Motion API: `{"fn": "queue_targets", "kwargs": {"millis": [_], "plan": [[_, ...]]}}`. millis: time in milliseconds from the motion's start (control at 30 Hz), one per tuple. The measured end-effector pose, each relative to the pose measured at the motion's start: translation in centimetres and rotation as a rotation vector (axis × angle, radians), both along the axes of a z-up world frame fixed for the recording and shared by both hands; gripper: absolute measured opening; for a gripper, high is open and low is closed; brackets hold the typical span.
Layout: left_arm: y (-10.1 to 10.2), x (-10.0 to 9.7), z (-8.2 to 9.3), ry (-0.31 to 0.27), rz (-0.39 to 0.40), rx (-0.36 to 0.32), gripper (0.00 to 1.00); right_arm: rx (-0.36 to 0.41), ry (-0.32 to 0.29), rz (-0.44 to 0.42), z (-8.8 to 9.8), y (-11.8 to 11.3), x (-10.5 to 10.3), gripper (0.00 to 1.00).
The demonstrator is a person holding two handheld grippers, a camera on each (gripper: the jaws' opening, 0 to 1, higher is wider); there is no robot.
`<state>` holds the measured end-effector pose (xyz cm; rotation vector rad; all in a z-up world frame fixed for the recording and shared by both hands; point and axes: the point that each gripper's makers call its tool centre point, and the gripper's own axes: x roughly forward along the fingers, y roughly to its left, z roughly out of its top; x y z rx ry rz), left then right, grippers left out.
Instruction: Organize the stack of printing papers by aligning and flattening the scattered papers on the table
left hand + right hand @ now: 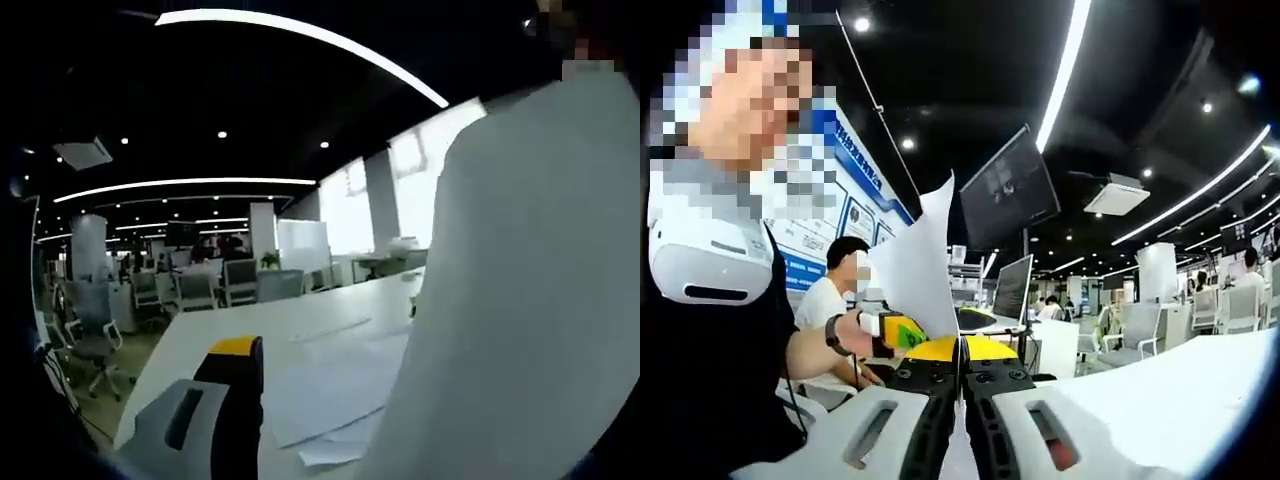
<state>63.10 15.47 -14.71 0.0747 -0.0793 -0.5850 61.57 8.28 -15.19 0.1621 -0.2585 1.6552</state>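
Looking along my left gripper (222,410), I see one grey jaw with a black and yellow tip rising from the bottom; its partner is hidden behind a large white sheet (520,300) that covers the right side of the view, so I cannot tell how far these jaws stand apart or whether they pinch that sheet. Beyond the jaw, the white table (240,335) runs away to a far edge. Loose papers (335,385) lie flat on it, overlapping, just right of the jaw tip, with corners out of line. Past the table's left edge the floor is open, with office chairs (95,335) standing well apart from the table.

Turning to the right gripper view, my right gripper (960,355) has both jaws pressed together down the centre line, with a thin white edge between them low in the frame. Above the yellow tips a sheet of paper (920,260) stands upright, tilted, its lower edge meeting the tips. At its left edge the other gripper, in the person's hand (845,335), grips the same sheet. The table surface (1180,400) spreads to the right. A monitor (1012,288) stands behind the tips, and a seated person (830,295) is behind at left.
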Motion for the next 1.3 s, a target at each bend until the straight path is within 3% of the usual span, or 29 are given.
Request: {"fn": "queue_targets", "kwargs": {"millis": [133,533,967,1300], "plan": [[0.0,0.0,0.0,-0.003,0.001,-0.002,0.6,0.004,-0.004,0.011,0.0,0.1,-0.3,0.0],[-0.8,-0.3,0.0,0.003,-0.047,-0.016,0.37,0.011,-0.038,0.014,0.0,0.5,-0.7,0.0],[-1.7,-0.3,0.1,-0.013,-0.067,0.01,0.24,0.009,-0.047,0.007,0.0,0.6,-0.6,0.0],[-1.4,-0.4,0.3,-0.033,-0.056,0.025,0.12,-0.022,-0.094,-0.041,-0.7,1.0,0.0,0.01]]}}
